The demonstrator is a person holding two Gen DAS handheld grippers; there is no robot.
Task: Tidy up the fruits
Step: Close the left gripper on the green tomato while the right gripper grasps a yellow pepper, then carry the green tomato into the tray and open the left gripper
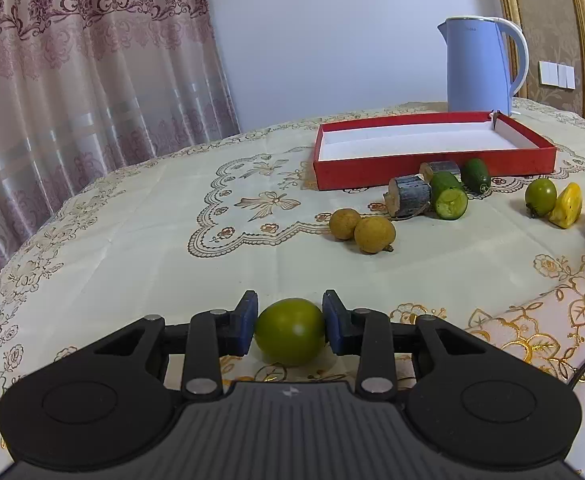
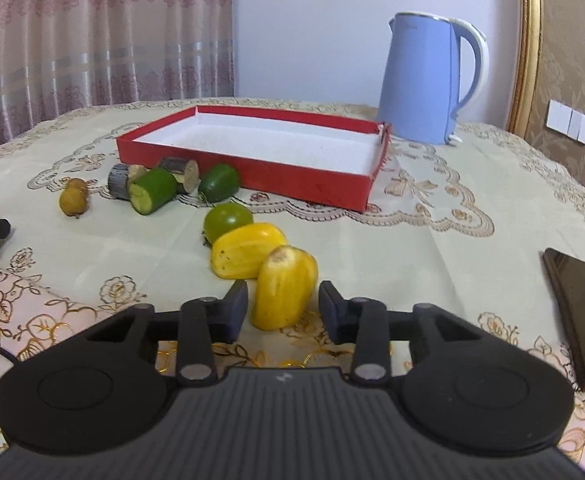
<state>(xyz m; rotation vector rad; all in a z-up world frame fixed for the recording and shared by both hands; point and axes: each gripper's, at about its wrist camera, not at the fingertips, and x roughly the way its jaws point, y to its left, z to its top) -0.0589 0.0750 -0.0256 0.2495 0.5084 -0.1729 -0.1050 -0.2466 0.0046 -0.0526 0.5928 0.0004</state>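
My left gripper (image 1: 290,320) is shut on a round green fruit (image 1: 290,330) low over the tablecloth, with both blue pads pressed on its sides. My right gripper (image 2: 283,308) stands around an upright yellow fruit piece (image 2: 286,284), with a thin gap showing at each pad, so it is open. Just behind lie a second yellow piece (image 2: 244,250) and another green fruit (image 2: 226,218). The red box (image 2: 252,168) with a white inside sits further back and holds nothing.
Cucumber pieces (image 1: 448,196), sugarcane chunks (image 1: 408,196) and two brown longans (image 1: 362,228) lie in front of the box (image 1: 432,168). A blue kettle (image 2: 424,80) stands behind it. A dark phone (image 2: 580,312) lies at the right. A curtain hangs behind the table.
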